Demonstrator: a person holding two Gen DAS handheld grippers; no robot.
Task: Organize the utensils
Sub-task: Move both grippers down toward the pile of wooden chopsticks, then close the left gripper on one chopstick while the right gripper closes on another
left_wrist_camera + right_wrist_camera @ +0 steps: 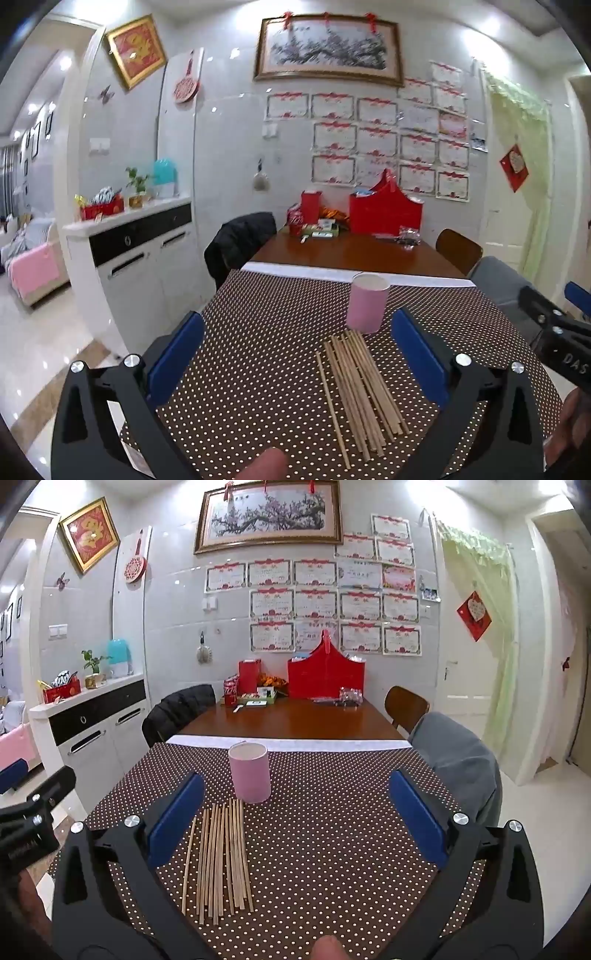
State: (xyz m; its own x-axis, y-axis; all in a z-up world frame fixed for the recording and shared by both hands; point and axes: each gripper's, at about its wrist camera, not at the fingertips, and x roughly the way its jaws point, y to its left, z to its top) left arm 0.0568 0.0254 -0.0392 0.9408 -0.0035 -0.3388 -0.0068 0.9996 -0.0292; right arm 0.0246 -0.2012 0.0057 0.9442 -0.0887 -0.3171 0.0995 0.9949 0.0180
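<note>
Several wooden chopsticks [360,391] lie side by side on a brown polka-dot cloth [258,332], just in front of an upright pink cup [367,302]. My left gripper [297,332] is open and empty, held above the cloth with the chopsticks between its fingers, nearer the right finger. In the right wrist view the chopsticks [219,860] lie beside the left finger and the pink cup [249,771] stands behind them. My right gripper [297,794] is open and empty above the cloth [332,830].
Beyond the cloth the wooden table [295,720] holds red boxes [325,679] and small items at the far end. Chairs stand at both sides, one with a black jacket [177,709], one with a grey garment [458,760]. A white sideboard [129,251] stands left.
</note>
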